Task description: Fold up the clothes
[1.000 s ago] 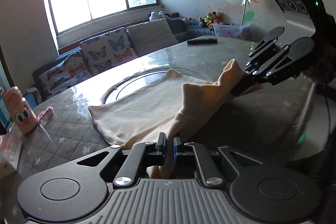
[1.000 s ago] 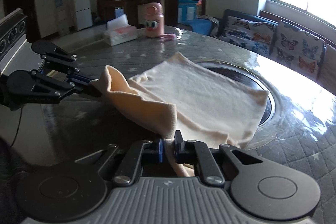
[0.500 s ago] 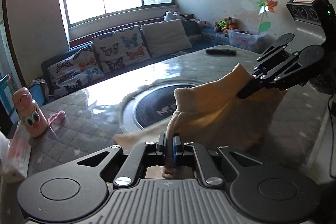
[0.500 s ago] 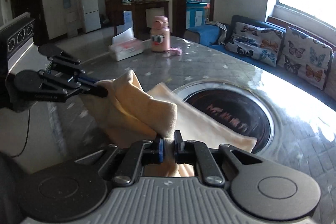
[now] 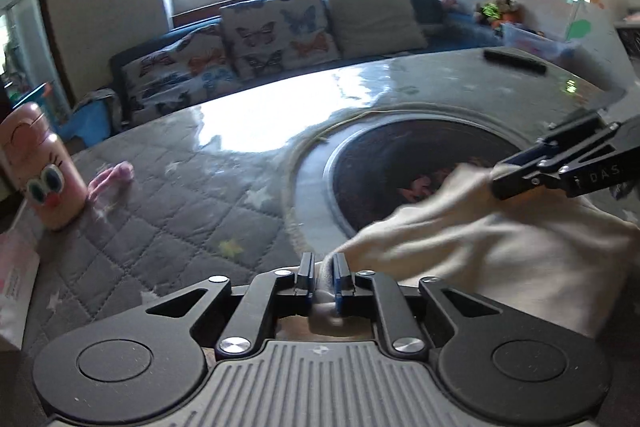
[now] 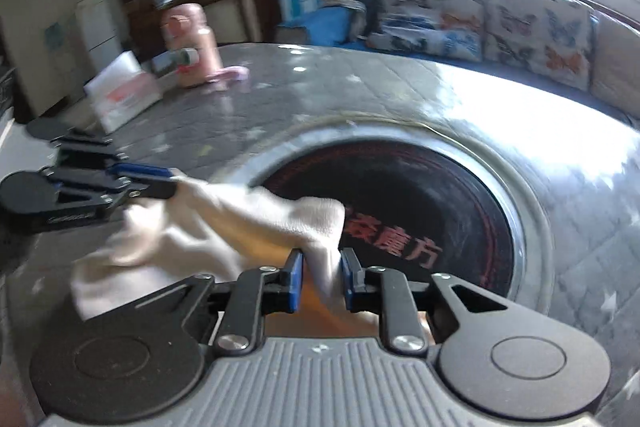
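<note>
Both grippers [image 5: 323,281] [image 6: 320,277] level, w/ cloth [image 5: 500,251] pinched

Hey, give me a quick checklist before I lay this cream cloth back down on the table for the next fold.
1. Left gripper holds the cream fleece cloth: ok, fabric sits between its fingers.
2. Right gripper holds the cloth: ok, though its fingers look less tightly closed.
3. Cloth clear of the table: cannot tell, its lower part is hidden.
4. Dark round inset in the grey quilted table clear for laying down: ok.
5. Pink cartoon-face bottle away from the cloth: ok.
6. Cloth edges aligned: cannot tell, the fabric is bunched and blurred.
</note>
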Available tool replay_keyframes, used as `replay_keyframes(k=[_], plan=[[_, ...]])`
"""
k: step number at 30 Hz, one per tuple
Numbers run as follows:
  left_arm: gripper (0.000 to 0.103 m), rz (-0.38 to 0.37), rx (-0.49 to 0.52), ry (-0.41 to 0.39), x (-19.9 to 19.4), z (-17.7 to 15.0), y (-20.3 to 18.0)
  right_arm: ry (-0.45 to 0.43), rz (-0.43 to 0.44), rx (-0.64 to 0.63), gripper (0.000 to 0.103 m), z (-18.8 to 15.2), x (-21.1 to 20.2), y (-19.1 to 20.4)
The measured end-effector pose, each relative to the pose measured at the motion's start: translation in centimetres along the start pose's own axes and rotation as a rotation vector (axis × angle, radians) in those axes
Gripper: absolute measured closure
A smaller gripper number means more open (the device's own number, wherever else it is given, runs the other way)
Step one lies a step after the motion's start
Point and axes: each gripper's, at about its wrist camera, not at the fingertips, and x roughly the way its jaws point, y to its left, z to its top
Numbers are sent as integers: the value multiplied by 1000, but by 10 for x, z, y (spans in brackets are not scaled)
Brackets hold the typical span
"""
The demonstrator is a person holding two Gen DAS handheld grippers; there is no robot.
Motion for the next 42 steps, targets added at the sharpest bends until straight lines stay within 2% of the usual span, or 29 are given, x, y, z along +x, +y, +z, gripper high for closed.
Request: replay_keyframes(k=[3, 7, 8, 10, 16, 19, 22, 25, 28, 30, 33, 37, 42], plan=[[88, 72, -35, -17, -6, 3, 12, -34, -25, 48, 75, -5, -5, -12], [88, 108, -118, -54, -29, 5, 26, -78, -87, 37, 75, -8, -29, -17], [88, 100, -137, -68, -38, 6, 26, -79, -95, 33, 74, -9, -34, -18], [86, 37, -165, -101, -55, 5, 20, -66, -90, 50, 74, -13, -39, -21], [83, -85, -126, -105, -67, 2, -24, -26, -98, 127, 74, -29, -31, -34], [83, -58, -104, -74, -57, -4, -32, -45, -128, 138, 73, -35, -27, -30], [83, -21, -136, -26, -41, -11, -21, -56, -145, 121, 73, -41, -26, -26], [81, 58, -160, 18, -28, -21, -4, -58, -187, 70, 75, -44, -23, -22], [81, 82, -196, 30, -31, -26, 8, -61, -222, 60, 75, -40, -25, -19], [82, 97, -193, 11, -39, -24, 8, -58, -219, 46, 74, -35, -22, -14], [82, 83, -179, -34, -51, -12, 1, -44, -200, 27, 74, -27, -12, -8], [82, 10, -142, -67, -51, 6, -18, -26, -175, 2, 74, -17, 1, 1], [82, -58, -82, -21, -20, 21, -37, -3, -143, -28, 74, -3, 17, 12]])
